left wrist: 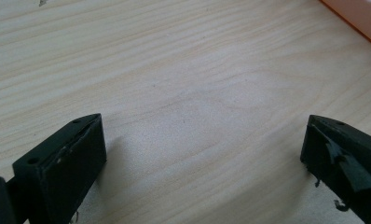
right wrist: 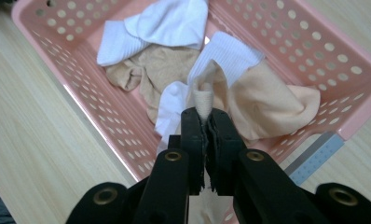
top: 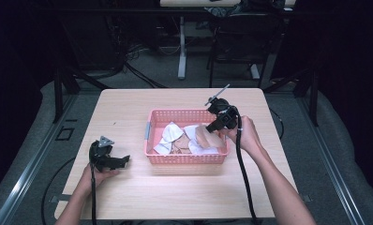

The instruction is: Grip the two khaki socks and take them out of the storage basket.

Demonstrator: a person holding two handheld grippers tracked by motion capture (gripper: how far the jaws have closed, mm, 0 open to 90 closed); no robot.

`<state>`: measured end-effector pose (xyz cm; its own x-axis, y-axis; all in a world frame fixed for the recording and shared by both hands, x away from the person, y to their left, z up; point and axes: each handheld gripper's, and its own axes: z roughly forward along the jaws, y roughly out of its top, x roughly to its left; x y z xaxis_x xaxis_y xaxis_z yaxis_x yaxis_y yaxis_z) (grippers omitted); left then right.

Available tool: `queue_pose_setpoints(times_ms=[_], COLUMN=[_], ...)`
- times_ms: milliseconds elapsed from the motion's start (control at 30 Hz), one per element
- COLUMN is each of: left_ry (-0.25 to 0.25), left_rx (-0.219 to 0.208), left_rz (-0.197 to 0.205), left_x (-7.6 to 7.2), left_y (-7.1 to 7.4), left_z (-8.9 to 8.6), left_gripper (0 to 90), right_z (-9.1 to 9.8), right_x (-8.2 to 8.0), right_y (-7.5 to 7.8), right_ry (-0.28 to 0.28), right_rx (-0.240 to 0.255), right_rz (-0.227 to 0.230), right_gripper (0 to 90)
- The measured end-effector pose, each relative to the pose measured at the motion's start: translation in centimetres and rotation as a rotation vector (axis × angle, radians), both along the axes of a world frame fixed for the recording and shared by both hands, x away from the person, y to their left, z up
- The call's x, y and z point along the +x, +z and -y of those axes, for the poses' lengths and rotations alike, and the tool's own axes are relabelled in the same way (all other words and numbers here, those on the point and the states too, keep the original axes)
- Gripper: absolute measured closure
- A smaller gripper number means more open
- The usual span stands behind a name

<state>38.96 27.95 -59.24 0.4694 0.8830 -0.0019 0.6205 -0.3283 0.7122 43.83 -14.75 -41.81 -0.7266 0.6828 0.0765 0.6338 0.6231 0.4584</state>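
Observation:
A pink perforated basket (top: 152, 115) (right wrist: 323, 46) stands mid-table and holds white socks (right wrist: 174, 21) and beige socks (right wrist: 158, 70). My right gripper (top: 212, 127) (right wrist: 205, 116) hangs over the basket's right end, shut on the edge of a beige sock (right wrist: 267, 102) (top: 208, 137) that drapes from its jaws into the basket. My left gripper (top: 121, 161) (left wrist: 202, 149) rests low over the bare wood left of the basket, open, with nothing between its jaws. A white sock (top: 168, 136) lies at the basket's left side.
The light wooden table (top: 128, 108) has bare room left, front and behind the basket. Black cables trail from both grippers toward the near edge. Beyond the far edge stand table legs, a chair and cables on a grey floor.

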Motion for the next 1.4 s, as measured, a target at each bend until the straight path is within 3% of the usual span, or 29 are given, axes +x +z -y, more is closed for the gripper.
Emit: queue_pose_setpoints(times_ms=[233, 433, 633, 967, 1400], left_ry=[0.000, 0.001, 0.000, 0.000, 0.000], left_rx=[0.000, 0.000, 0.000, 0.001, 0.000], left_rz=[0.000, 0.000, 0.000, 0.000, 0.000], left_x=[0.0, 0.0, 0.0, 0.0, 0.0], left_y=[0.0, 0.0, 0.0, 0.0, 0.0], left_z=[0.0, 0.0, 0.0, 0.0, 0.0], left_gripper=[0.0, 0.0, 0.0, 0.0, 0.0], right_z=[0.1, 0.3, 0.8, 1.3, 1.7], right_x=[0.0, -0.2, -0.3, -0.5, -0.8], right_y=[1.4, 2.7, 3.8, 4.9, 6.3], right_ry=[0.010, 0.003, 0.012, 0.009, 0.018], right_rx=[0.000, 0.031, 0.019, 0.053, 0.050], right_rz=[0.007, 0.017, 0.022, 0.027, 0.049], right_gripper=[86.1, 86.1, 86.1, 86.1, 86.2])
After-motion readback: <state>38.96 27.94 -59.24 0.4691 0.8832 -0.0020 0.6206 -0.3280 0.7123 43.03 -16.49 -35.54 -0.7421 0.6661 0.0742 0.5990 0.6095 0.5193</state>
